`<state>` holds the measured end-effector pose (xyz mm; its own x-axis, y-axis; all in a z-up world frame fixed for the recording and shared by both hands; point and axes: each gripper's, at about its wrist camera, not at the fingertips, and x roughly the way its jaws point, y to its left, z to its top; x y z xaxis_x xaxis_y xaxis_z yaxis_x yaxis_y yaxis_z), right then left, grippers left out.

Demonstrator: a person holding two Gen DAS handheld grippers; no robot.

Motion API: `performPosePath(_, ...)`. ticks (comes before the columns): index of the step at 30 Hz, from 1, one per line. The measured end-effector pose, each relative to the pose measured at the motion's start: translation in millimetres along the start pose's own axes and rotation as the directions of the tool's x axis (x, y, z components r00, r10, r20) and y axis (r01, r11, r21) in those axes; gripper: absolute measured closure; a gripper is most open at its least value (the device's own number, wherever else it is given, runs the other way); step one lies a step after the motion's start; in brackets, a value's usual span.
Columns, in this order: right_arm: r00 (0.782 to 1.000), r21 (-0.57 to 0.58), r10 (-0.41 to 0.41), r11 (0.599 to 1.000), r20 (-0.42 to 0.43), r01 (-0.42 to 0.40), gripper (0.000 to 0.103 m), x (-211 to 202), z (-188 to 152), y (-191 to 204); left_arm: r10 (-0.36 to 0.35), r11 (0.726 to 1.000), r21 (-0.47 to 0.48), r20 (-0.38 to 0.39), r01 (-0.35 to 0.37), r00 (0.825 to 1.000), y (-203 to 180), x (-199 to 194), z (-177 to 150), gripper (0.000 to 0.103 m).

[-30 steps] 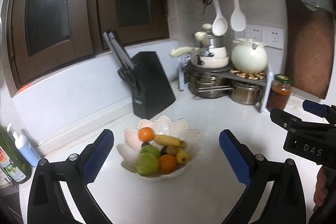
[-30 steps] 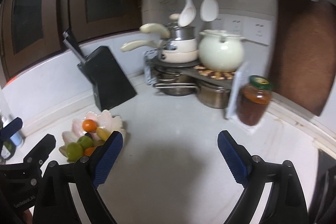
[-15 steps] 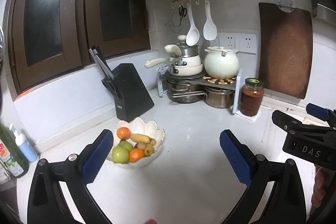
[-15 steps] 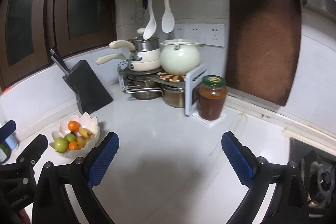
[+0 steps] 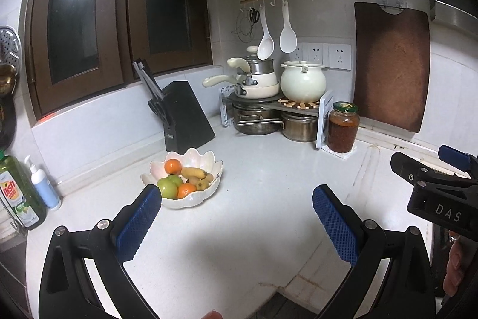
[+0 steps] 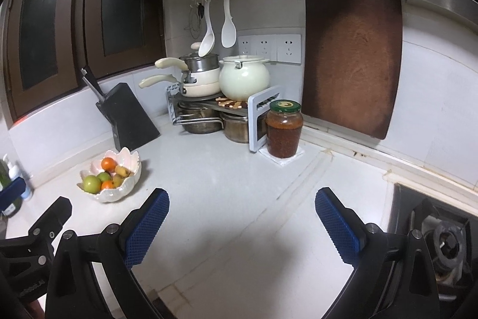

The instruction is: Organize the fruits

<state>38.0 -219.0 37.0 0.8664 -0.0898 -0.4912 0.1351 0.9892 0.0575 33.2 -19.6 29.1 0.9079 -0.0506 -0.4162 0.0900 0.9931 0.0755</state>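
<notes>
Surface: white table (image 5: pixel 254 229) running into a corner, glossy, lit from above; faint seam lines and small stains toward the near edge. Dark-framed window (image 5: pixel 74 29) on the left wall. Black knife block (image 5: pixel 186 115) below it, tilted back. Corner rack with stacked cream pans and steel pots, cream lidded pot (image 5: pixel 302 81) on top. Jar (image 5: pixel 343 127) with green lid just right of the rack. Brown cutting board (image 5: pixel 391 65) hangs on the right wall. Stove burner (image 6: pixel 445 241) at the table's right end.

Fruit bowl (image 5: pixel 191 196): white, scalloped, standing on the table in front of the knife block, well apart from the rack. Contents: two oranges, green apples (image 5: pixel 166 187), bananas (image 5: pixel 194 172). Bananas' long axis lies roughly left-right in the left wrist view, tips toward the bowl's right rim.

Left claw (image 5: pixel 236 224): wide, nothing between the pads, over bare table near the bowl.
Right claw (image 6: pixel 242 224): wide, has just finished opening, nothing between the pads; bowl well off to its left.
</notes>
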Motion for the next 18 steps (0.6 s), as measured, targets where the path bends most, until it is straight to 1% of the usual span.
performPosePath(3, 1.0, -0.002, -0.006, 1.0, 0.012, 0.006, 0.004, -11.6, -2.4, 4.8, -0.001, 1.0, -0.001, 0.008, 0.001, 1.0, 5.4, -8.3, -1.1, 0.0)
performPosePath(6, 1.0, 0.004, -0.011, 1.0, 0.016, 0.011, 0.004, -21.2, -4.0, 10.4, -0.022, 1.0, 0.002, 0.013, 0.022, 1.0, 12.4, -14.8, -1.6, 0.0)
performPosePath(12, 0.998, 0.024, -0.055, 0.998, 0.036, 0.054, 0.004, -48.9, -14.3, 25.2, -0.06, 0.998, 0.035, 0.021, 0.059, 0.998, 26.2, -33.7, -7.3, 0.0)
performPosePath(18, 0.994, 0.042, -0.094, 0.995, 0.049, 0.092, 0.004, -80.1, -28.8, 36.7, -0.101, 0.994, 0.045, 0.028, 0.1, 0.994, 36.7, -55.6, -17.2, 0.0)
